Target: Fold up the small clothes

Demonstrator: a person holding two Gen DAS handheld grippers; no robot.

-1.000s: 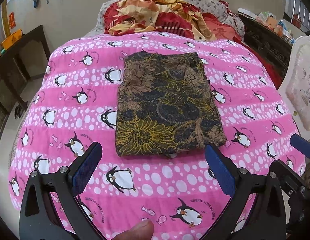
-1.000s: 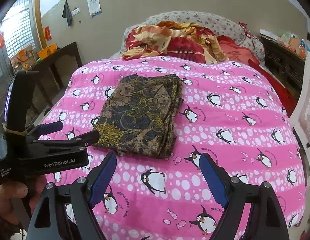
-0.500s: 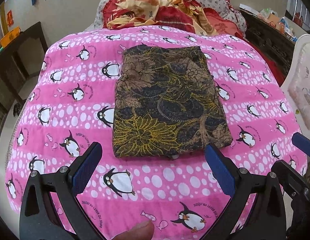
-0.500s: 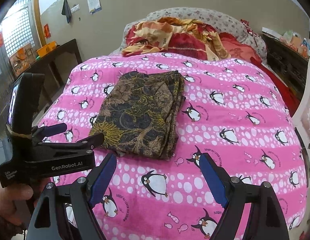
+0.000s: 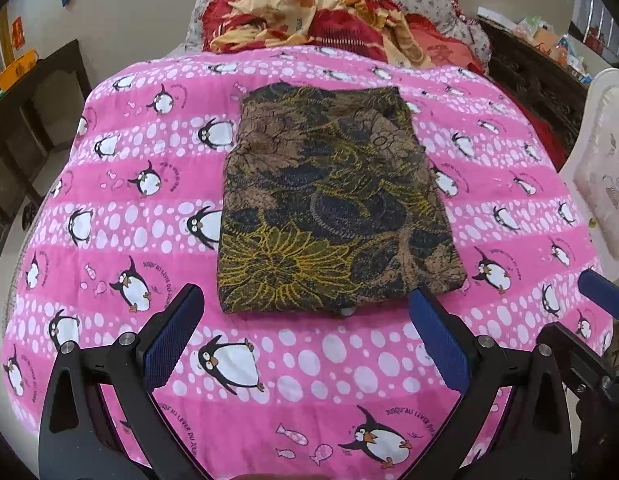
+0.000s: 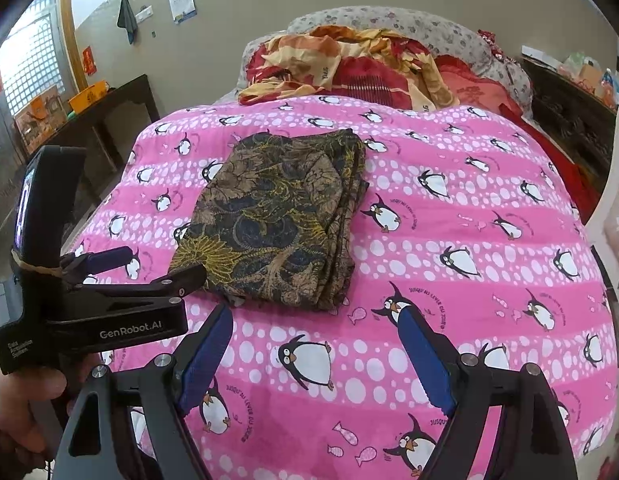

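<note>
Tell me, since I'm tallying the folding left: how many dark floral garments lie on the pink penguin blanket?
1. The dark floral garment lies folded mid-blanket, ahead of both open grippers. The heaped bedding beyond may hide more.

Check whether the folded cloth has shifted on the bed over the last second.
No. The folded cloth keeps its edges beside the same penguins on the pink quilt; only the camera has drawn nearer.

White "GenRobot.AI" is printed on the black plastic left gripper at nine o'clock; the pink penguin-print quilt repeats "JUSQU'AU LEVER DU JOUR".
</note>
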